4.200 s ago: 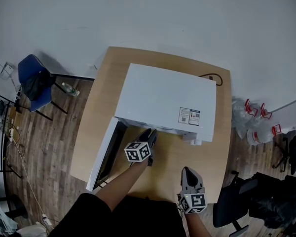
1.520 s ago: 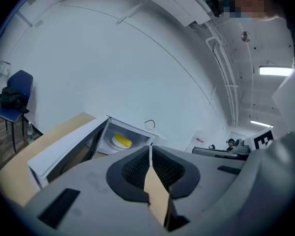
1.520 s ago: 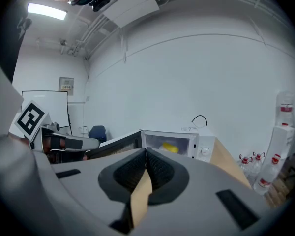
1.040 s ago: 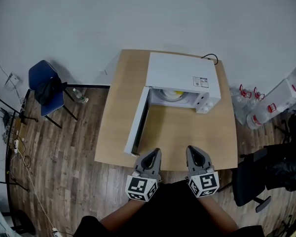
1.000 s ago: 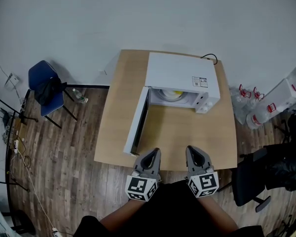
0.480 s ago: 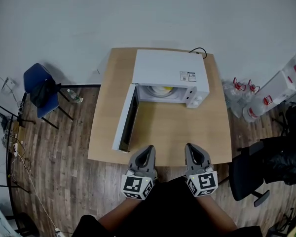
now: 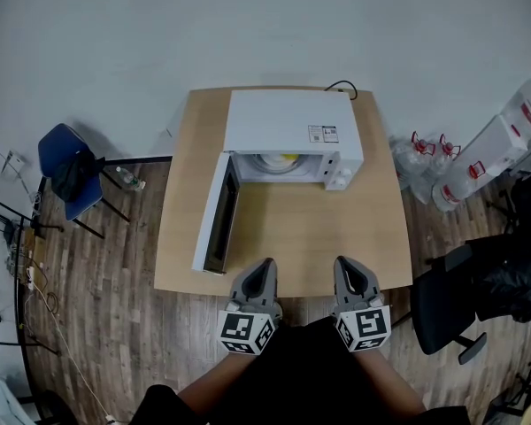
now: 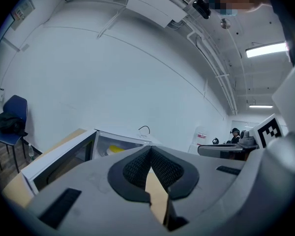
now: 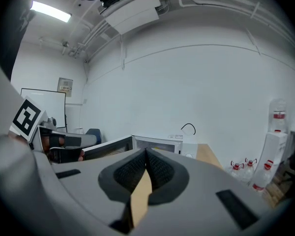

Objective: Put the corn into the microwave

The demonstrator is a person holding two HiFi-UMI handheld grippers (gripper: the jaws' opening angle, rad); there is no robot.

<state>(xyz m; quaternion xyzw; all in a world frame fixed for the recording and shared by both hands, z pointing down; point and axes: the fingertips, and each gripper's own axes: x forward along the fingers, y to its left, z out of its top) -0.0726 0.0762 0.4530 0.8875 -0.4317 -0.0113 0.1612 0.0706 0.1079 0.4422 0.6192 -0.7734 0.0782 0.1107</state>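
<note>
Item: corn [image 7: 288,158] loaded in microwave [image 7: 292,127]; both grippers idle.
Detail: the yellow corn lies inside the oven cavity, towards the back of the table [image 7: 336,237]. The oven door [image 7: 214,224] stands swung out to the left. The left gripper [image 7: 265,264] and right gripper [image 7: 344,262] hover side by side at the near table edge, well apart from the oven, each with jaws pressed together on nothing. Placing looks done; closing the door is the only step likely left.
</note>
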